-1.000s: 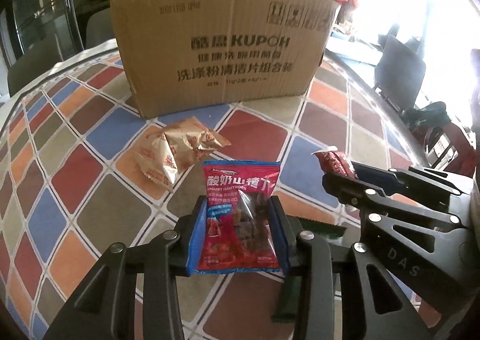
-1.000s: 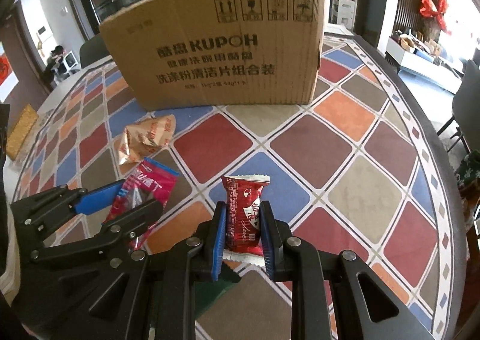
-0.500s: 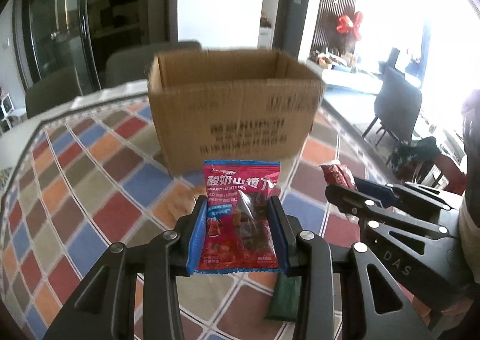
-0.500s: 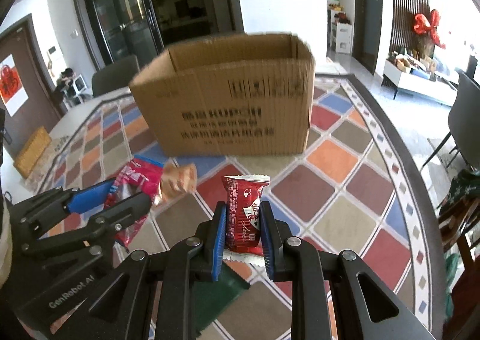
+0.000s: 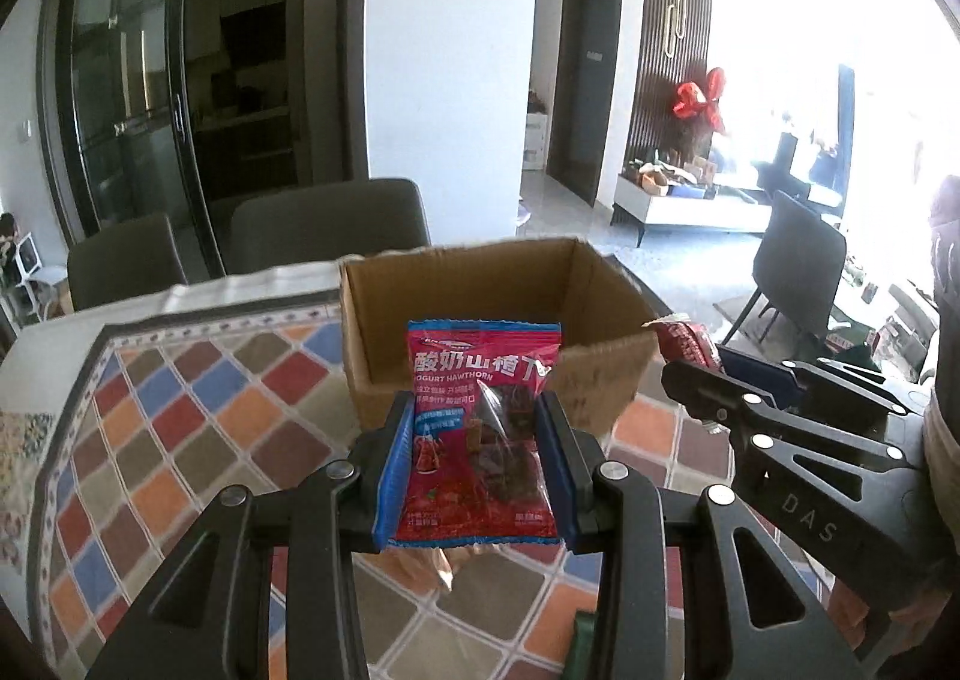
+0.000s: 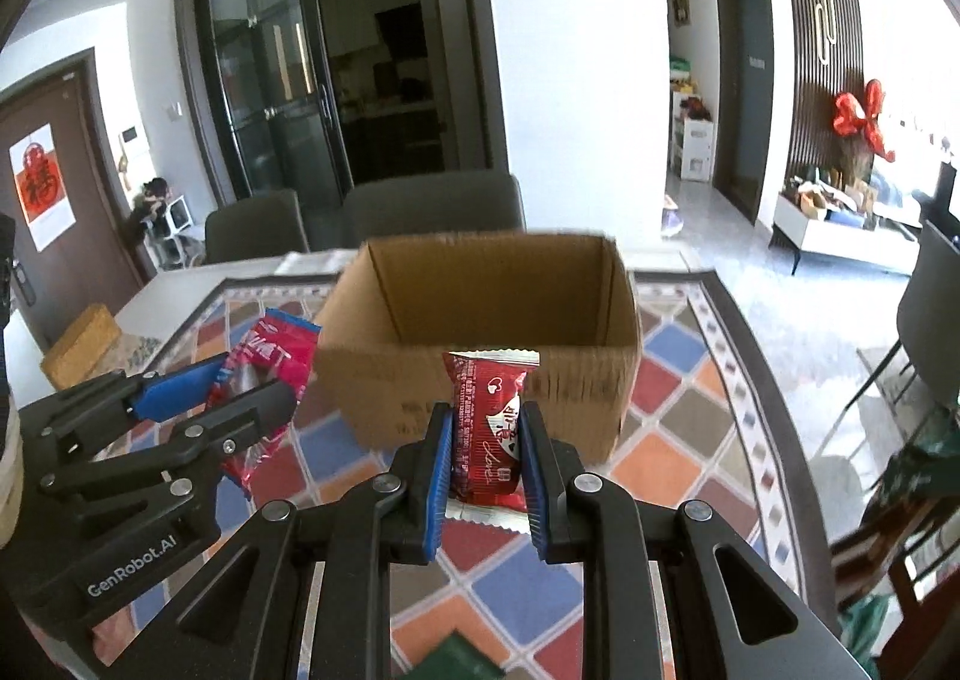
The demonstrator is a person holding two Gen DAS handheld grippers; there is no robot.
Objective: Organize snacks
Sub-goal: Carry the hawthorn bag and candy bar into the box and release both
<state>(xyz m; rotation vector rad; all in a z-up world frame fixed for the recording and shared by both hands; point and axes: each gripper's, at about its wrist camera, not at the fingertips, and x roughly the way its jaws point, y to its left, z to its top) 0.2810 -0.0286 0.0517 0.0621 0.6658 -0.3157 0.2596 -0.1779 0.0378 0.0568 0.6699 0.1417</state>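
Observation:
My left gripper is shut on a pink hawthorn snack bag, held upright above the table in front of the open cardboard box. In the right wrist view my right gripper is shut on a small red candy packet, also raised before the box. Each gripper shows in the other's view: the right gripper with the red packet, the left gripper with the pink bag. The box interior looks empty where it shows.
A patterned cloth of coloured diamonds covers the round table. Under the pink bag lies an orange wrapper. A dark green packet lies near the front edge. Grey chairs stand behind the table, another chair to the right.
Both grippers have risen with their snacks. The box's open top has come into sight, where before only its printed front showed. The orange wrapper has slipped below the pink bag.

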